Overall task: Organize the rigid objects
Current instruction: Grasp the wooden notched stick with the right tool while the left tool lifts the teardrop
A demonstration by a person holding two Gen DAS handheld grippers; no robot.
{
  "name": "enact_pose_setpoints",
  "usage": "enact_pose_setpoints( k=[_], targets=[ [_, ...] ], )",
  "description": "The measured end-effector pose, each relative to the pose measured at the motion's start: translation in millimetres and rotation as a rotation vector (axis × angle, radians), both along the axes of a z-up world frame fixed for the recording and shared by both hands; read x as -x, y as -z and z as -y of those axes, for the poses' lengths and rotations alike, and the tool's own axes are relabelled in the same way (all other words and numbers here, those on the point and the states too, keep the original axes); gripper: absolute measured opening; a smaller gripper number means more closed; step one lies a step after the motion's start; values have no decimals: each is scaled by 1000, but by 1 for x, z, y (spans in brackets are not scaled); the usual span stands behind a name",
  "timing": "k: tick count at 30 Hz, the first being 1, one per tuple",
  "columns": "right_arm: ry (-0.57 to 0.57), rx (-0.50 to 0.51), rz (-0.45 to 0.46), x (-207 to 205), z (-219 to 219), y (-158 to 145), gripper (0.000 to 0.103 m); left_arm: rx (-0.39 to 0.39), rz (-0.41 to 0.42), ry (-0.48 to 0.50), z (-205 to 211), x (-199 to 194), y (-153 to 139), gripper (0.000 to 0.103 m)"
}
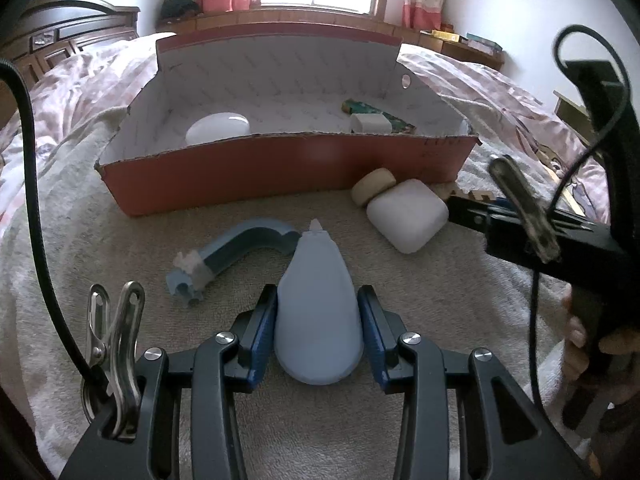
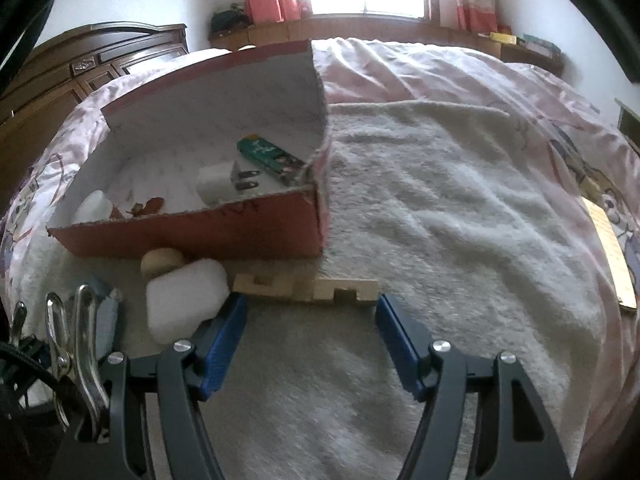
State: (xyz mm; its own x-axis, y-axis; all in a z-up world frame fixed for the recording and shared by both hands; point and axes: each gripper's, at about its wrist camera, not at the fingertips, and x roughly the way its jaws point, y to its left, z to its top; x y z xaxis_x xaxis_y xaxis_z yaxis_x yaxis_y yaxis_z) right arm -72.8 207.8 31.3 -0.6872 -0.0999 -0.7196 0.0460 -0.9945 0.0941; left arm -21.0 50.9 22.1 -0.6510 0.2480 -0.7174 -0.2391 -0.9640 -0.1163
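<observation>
Nearest in the left wrist view, a pale blue teardrop-shaped object [image 1: 318,304] is flanked by the blue fingers of the left gripper [image 1: 319,322], which are set against its sides in what looks like a pinch, though it rests on the towel-covered bed [image 1: 400,320] and is not lifted. In the right wrist view, the right gripper [image 2: 310,320] is held with its fingers spread wide and nothing between them, just short of notched wooden blocks [image 2: 308,286]. Still loose on the bed are a curved blue part [image 1: 236,250], a white rounded case [image 1: 406,214] and a tan wooden disc [image 1: 372,186] touching it. Farther off, the red cardboard box [image 1: 280,174] already holds a white oval object [image 1: 218,128], a white charger plug [image 2: 218,184] and a green packet [image 2: 270,156]. The task is judged to be roughly half done: three items are boxed, while about five remain outside.
</observation>
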Motion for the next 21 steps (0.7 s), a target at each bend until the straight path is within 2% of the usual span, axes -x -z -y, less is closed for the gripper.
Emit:
enact_pose_setpoints(
  k=[4, 9, 12, 16, 21],
  targets=[
    [11, -8, -4, 5, 7, 1, 78, -18, -1, 6, 3, 0, 0, 41],
    [1, -57, -11, 6, 13, 3, 79, -24, -4, 11, 4, -1, 1, 41],
    [16, -50, -11, 9, 13, 3, 81, -19, -8, 10, 4, -1, 1, 41],
    [42, -19, -13, 13, 14, 3, 90, -14, -10, 11, 2, -1, 1, 41],
    [42, -38, -16, 16, 17, 4, 89, -14, -11, 11, 1, -2, 1, 41]
  ],
)
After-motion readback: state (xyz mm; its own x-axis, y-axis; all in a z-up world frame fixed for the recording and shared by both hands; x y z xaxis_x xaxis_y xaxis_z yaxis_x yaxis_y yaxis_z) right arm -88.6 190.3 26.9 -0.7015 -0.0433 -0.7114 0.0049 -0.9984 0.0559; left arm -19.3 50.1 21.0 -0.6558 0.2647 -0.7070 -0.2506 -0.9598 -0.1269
